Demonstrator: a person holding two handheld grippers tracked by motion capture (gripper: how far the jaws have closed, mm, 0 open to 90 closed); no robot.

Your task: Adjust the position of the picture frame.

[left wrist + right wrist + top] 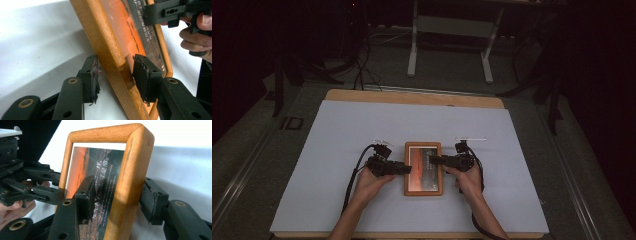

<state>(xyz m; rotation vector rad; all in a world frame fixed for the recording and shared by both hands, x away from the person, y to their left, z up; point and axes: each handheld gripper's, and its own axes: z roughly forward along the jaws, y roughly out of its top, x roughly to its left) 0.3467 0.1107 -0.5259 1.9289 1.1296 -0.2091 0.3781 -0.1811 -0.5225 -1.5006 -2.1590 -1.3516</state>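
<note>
Two bare forearms reach in from the near edge of the table, each hand working a black two-jaw tool, and between them lies a wooden picture frame [423, 168] on a pale grey sheet [337, 130] that covers the tabletop. The left gripper [406, 169] comes at the frame from its left long side, the right gripper [432, 160] from its right long side, the two tools pointing at each other across the picture. Seen along the left gripper [117, 75], the frame's wooden rail [110, 57] runs up between the jaws: one pad stands just clear of the rail's outer face with a sliver of sheet showing, the other sits against the glass over the orange picture, so the jaws straddle the rail at middling width without clamping it. Seen along the right gripper [117, 195], the opposite rail [130, 182] likewise passes between the jaws; the inner pad lies over the dark part of the print with its white lettering, the outer pad close behind the wood, and whether either presses cannot be told. The frame lies flat, near the sheet's front edge, the other hand visible beyond it in each gripper view
</note>
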